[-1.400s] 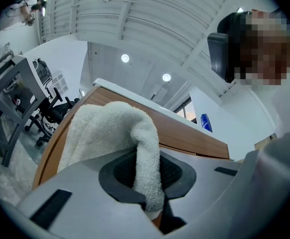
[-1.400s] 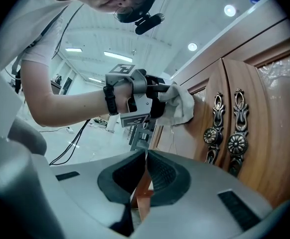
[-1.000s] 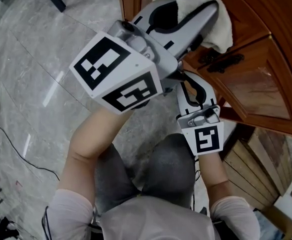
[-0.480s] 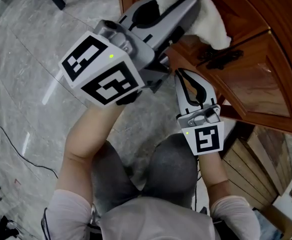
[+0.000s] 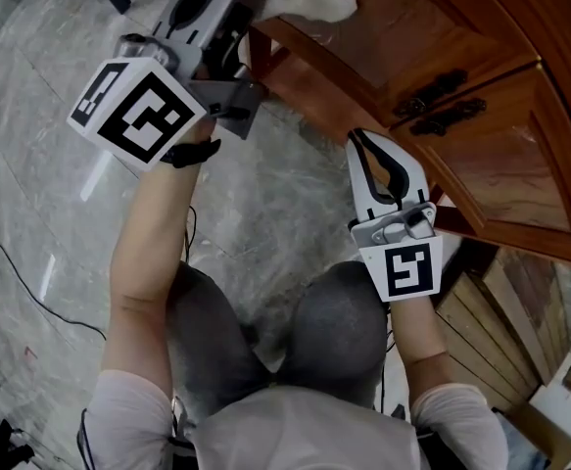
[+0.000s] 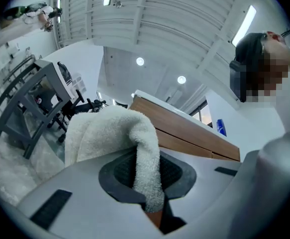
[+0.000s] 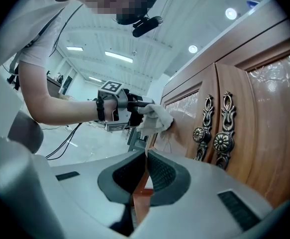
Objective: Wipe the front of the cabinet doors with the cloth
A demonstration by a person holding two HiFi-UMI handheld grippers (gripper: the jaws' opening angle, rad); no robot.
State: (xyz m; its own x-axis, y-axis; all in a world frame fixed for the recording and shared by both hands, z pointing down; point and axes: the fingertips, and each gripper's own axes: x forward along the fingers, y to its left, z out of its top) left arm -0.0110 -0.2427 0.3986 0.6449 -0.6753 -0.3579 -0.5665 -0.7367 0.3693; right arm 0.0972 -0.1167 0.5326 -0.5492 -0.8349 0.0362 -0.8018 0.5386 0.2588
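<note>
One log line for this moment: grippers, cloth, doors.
left gripper: shut on white terry cloth | cloth: against brown wooden cabinet door | right gripper: shut, empty, near ornate metal handles

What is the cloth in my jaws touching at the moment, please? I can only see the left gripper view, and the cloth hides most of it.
Observer: In the right gripper view, the cloth, clamped in the left gripper, looks pressed against the wooden cabinet door on the person's left.
Operator: Is it near any hardware?
Observer: Two ornate metal handles flank the seam between the doors. The cloth is off to one side of them, not touching.
Operator: And the other gripper?
Observer: The right gripper is shut on nothing and points at the lower part of the doors, below the handles.
</note>
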